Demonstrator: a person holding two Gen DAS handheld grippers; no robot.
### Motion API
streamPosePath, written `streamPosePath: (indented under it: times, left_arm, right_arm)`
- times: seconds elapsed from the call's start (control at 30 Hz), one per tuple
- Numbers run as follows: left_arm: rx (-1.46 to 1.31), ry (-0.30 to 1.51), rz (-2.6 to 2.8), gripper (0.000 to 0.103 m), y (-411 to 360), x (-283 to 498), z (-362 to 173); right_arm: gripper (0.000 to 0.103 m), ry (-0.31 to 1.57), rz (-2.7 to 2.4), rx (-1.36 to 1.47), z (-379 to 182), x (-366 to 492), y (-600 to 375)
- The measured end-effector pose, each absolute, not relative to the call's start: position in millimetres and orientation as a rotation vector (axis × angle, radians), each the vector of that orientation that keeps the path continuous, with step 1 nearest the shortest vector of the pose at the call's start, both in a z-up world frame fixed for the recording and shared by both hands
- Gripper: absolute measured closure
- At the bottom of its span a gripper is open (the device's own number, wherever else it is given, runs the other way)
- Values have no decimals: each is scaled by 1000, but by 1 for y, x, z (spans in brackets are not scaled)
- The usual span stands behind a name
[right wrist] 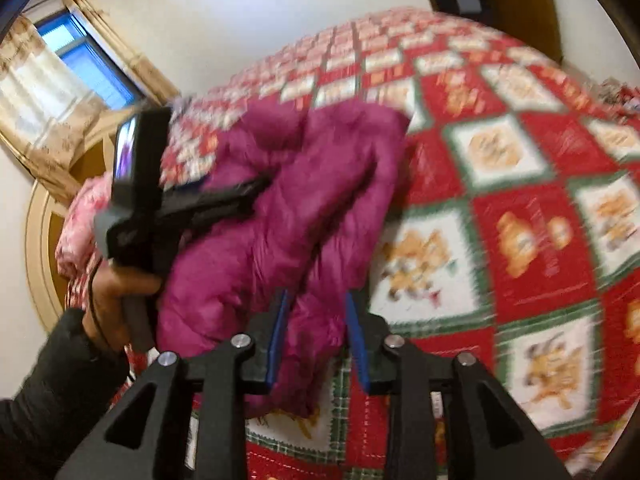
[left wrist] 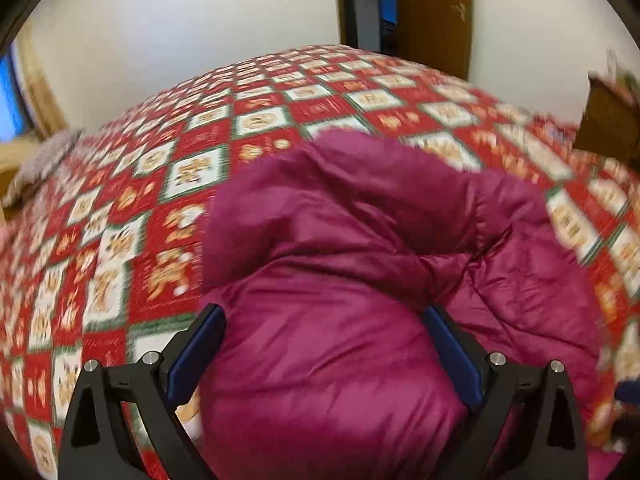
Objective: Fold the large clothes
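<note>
A magenta puffy jacket (left wrist: 360, 240) lies bunched on a bed with a red, white and green patterned quilt (left wrist: 140, 200). My left gripper (left wrist: 322, 316) is wide open with a thick fold of the jacket bulging between its blue pads (left wrist: 196, 356). In the right wrist view the jacket (right wrist: 280, 208) lies left of centre, and my right gripper (right wrist: 316, 300) has its jaws closed in on a narrow part of the jacket's near edge. The left gripper (right wrist: 224, 196) and the hand holding it show at the left, pushed into the jacket.
The quilt (right wrist: 500, 200) covers the whole bed. A pink pillow (right wrist: 80, 220) lies by the rounded headboard (right wrist: 36, 240). A window with curtains (right wrist: 72, 60) is at the left. A wooden door (left wrist: 432, 12) and white walls stand behind the bed.
</note>
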State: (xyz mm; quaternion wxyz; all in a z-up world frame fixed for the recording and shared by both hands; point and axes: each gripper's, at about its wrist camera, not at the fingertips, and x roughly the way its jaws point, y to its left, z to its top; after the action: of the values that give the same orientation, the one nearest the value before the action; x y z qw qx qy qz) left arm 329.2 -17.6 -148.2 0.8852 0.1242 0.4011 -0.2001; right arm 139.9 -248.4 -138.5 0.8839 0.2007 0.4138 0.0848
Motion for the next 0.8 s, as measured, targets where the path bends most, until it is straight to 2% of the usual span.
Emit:
streamPosePath:
  times: [0.1, 0.17, 0.23, 0.33, 0.43, 0.47, 0.57, 0.63, 0.73, 0.8]
  left_arm:
    - [131, 785, -441, 4, 18, 317, -114]
    - [101, 763, -406, 4, 40, 314, -98]
    - [79, 772, -362, 4, 56, 317, -93]
    - [13, 824, -338, 4, 75, 322, -101]
    - [-27, 870, -358, 4, 79, 321, -112]
    - [-25, 879, -358, 4, 78, 320, -116]
    - [-10, 897, -365, 4, 77, 319, -127]
    - [-16, 917, -378, 4, 74, 322, -133]
    - [-24, 910, -406, 4, 74, 323, -135]
    - [-21, 890, -421, 4, 73, 324, -131]
  right_arm:
    - [47, 772, 172, 410, -109, 134, -251]
    - [22, 732, 180, 410, -96, 135, -243]
    - [15, 734, 172, 428, -92, 149, -236]
    - [18, 763, 219, 486, -101, 169, -219]
    - [40, 806, 246, 426, -111, 174, -193]
    - [42, 835, 238, 376, -118, 175, -185]
    - [42, 892, 191, 305, -145, 175, -184]
    - [37, 933, 162, 305, -166, 171, -193]
    - [37, 914, 181, 414, -162, 160, -217]
    - [32, 850, 155, 439, -147, 155, -232]
